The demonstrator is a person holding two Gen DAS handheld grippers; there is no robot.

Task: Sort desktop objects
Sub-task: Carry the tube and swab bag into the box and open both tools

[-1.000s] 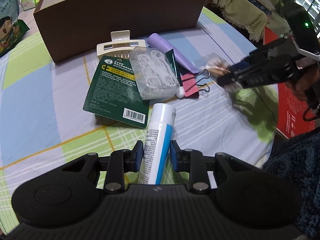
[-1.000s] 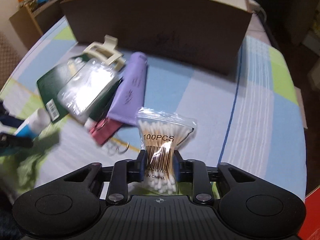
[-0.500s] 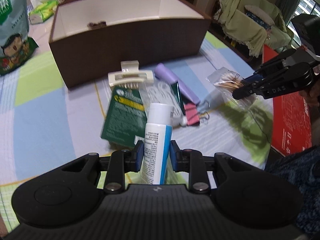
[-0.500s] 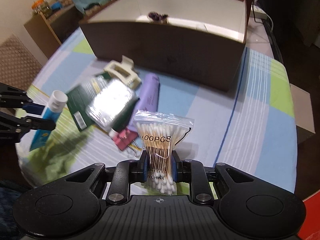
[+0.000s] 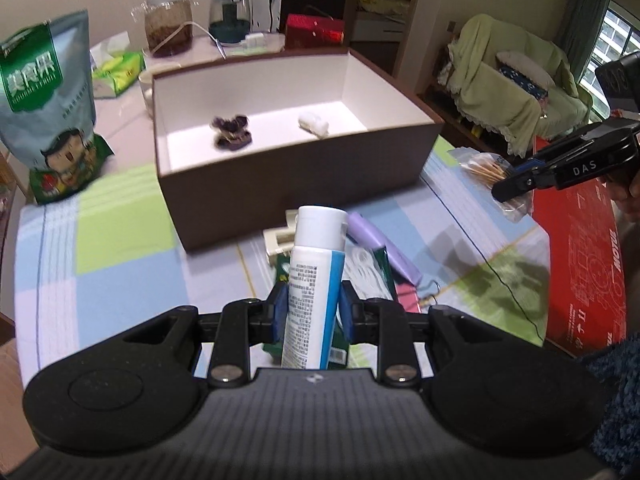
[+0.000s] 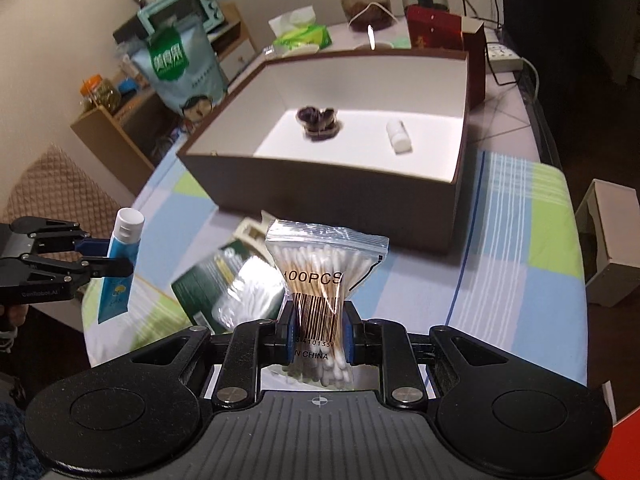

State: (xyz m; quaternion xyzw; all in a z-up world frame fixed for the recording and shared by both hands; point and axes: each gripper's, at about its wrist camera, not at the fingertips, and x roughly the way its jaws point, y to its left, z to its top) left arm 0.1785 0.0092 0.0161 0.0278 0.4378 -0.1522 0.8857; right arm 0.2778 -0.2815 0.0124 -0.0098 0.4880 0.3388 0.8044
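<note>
Left gripper point(image 5: 312, 314): clamped on tube point(image 5: 316, 280), now lifted off the table.
Right gripper point(image 6: 319, 332): clamped on swab bag point(image 6: 320, 292), also raised.
Box point(image 6: 332, 200): now open to view; both drops look next.

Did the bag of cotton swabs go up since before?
Yes. The bag of cotton swabs rose from the tablecloth toward the brown box.

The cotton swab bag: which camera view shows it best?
The right wrist view. The swab bag sits centred between the right gripper's fingers, its print and barcode readable. The left wrist view shows only part of it at the right edge, blurred.
</note>
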